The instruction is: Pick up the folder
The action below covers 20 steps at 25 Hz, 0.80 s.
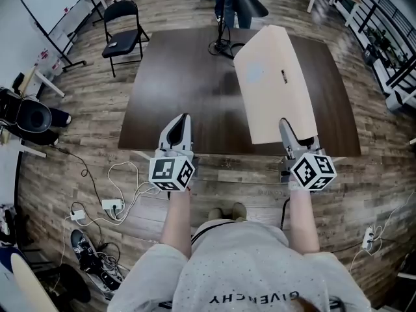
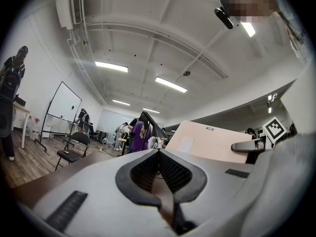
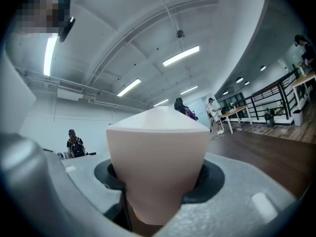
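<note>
Folder (image 1: 273,83) clamped in right claw (image 1: 288,137), held over dark table (image 1: 175,83).

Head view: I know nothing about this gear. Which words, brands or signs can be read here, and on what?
"GIVENCHY": on the person's grey shirt, seen upside down from this camera.
Small dark label on the folder: too small to read.
Marker cubes, left and right: black-and-white square patterns only, no letters.
</note>
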{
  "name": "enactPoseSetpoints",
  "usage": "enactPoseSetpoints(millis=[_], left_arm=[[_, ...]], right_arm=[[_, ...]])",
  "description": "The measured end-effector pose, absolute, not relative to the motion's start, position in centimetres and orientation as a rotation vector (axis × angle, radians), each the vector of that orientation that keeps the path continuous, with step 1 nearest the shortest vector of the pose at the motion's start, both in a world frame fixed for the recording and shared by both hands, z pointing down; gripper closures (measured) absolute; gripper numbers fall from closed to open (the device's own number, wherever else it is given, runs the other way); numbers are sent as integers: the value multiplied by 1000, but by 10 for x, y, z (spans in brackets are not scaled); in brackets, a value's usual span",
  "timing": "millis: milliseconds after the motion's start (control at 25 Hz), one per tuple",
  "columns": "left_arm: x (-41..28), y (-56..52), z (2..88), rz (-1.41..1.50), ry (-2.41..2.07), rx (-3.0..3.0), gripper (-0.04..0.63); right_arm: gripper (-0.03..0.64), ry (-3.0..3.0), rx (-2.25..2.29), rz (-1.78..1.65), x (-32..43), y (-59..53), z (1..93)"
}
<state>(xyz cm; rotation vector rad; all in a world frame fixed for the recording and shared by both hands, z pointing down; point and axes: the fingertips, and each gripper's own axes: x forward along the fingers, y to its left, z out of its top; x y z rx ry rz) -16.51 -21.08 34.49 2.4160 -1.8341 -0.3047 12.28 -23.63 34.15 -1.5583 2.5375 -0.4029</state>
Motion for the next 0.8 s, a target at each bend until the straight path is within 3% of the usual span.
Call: enactPoseSetpoints(millis=[800], left_arm=[[-161,-223,357,-278,-1818,2402,597]], right_arm=[[342,2525,-1571,-451,126,-249,353]])
